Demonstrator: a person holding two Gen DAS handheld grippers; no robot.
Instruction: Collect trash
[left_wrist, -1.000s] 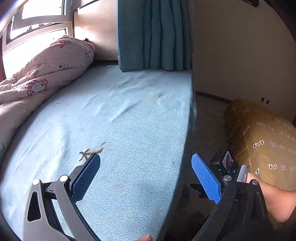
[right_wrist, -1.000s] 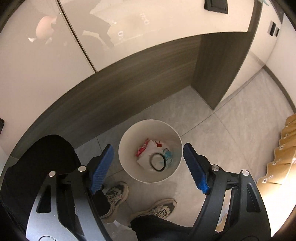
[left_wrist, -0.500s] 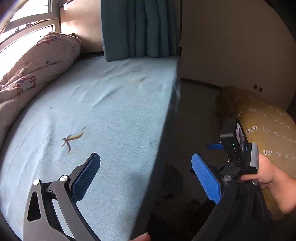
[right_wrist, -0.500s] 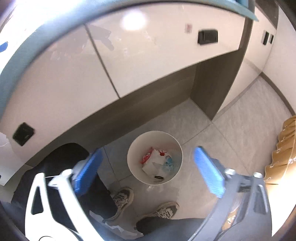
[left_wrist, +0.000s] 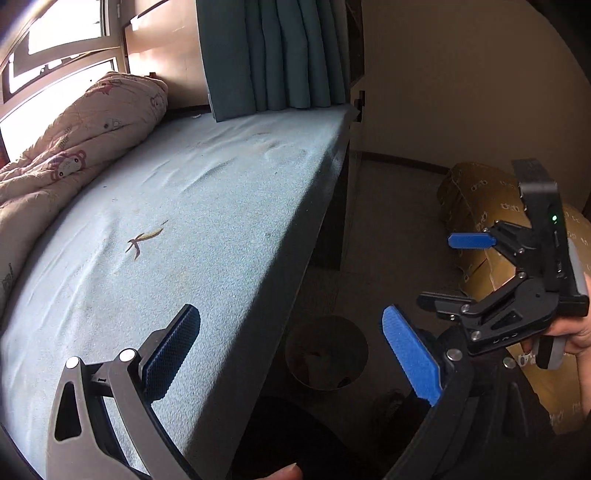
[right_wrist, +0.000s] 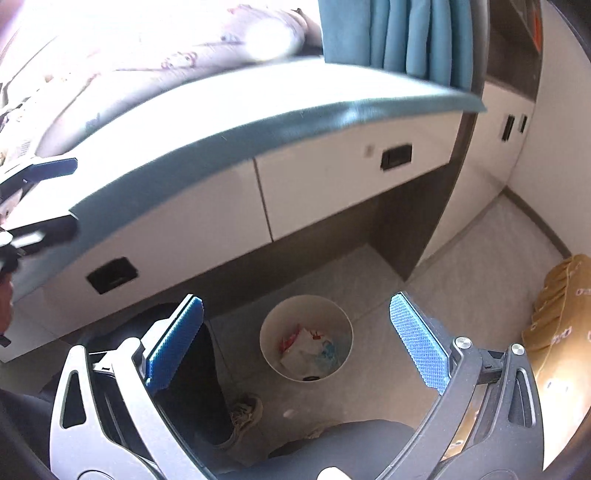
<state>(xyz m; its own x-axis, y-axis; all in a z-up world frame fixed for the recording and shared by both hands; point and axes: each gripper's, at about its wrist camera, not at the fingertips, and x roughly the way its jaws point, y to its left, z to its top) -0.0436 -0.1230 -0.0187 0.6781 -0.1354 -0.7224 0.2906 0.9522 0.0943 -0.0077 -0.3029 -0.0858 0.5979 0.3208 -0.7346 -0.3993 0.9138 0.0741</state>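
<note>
A thin yellow-brown peel scrap (left_wrist: 146, 240) lies on the light blue bed (left_wrist: 229, 192). My left gripper (left_wrist: 291, 354) hovers open over the bed's near edge, empty, with the scrap ahead to its left. On the floor below stands a round white bin (right_wrist: 266, 332) holding red, white and blue wrappers. It shows dimly in the left wrist view as the bin (left_wrist: 295, 343). My right gripper (right_wrist: 297, 339) is high above the bin, open wide with nothing between its blue pads. It also shows as the right gripper (left_wrist: 454, 271), held in a hand.
A pink quilt (left_wrist: 74, 155) is bunched along the bed's far left. Teal curtains (left_wrist: 273, 55) hang at the bed's head. White drawers (right_wrist: 332, 177) sit under the mattress. A tan wrapped bundle (left_wrist: 491, 199) lies on the floor at right. The person's legs and shoes (right_wrist: 243, 417) stand by the bin.
The right gripper has risen away from the bin and its jaws have widened, so the bed now shows above. The left view shifted; the peel sits farther ahead and the right gripper entered it.
</note>
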